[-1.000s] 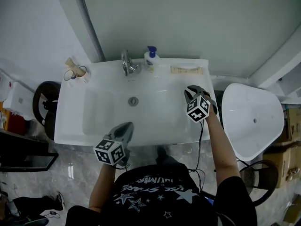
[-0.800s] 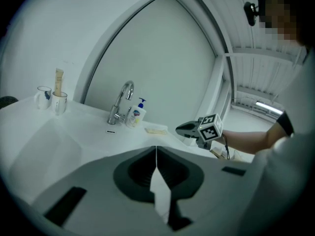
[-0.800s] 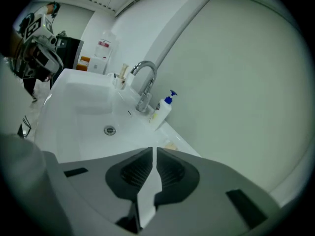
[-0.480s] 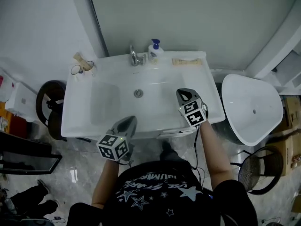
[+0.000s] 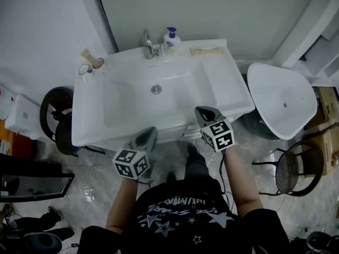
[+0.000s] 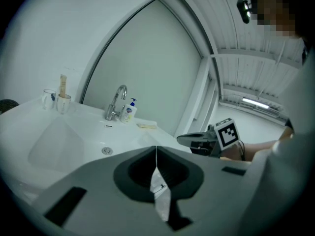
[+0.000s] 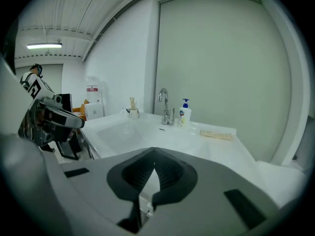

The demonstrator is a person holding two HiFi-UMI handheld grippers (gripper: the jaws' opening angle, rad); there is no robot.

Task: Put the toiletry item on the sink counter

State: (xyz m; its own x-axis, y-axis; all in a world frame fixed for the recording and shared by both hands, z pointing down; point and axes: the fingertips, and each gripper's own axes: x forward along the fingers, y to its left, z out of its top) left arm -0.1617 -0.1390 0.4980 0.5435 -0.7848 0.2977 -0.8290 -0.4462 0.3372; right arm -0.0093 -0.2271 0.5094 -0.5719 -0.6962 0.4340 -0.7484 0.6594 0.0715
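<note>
The white worktop (image 5: pixel 225 89) with its basin fills the middle, its front edge partly covered by both tools. The left tool (image 5: pixel 150 133) and right tool (image 5: pixel 201 111) hover at that edge, each with its jaws pressed together on nothing. The toiletry item (image 5: pixel 207 51), a flat tan strip too small to identify, lies at the worktop's back right, near the soap bottle (image 5: pixel 170 37).

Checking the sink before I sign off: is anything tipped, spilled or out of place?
Nothing stands out. The soap bottle stands upright beside the faucet, the cup stands at the left corner, and the beige item lies flat on the counter.
</note>
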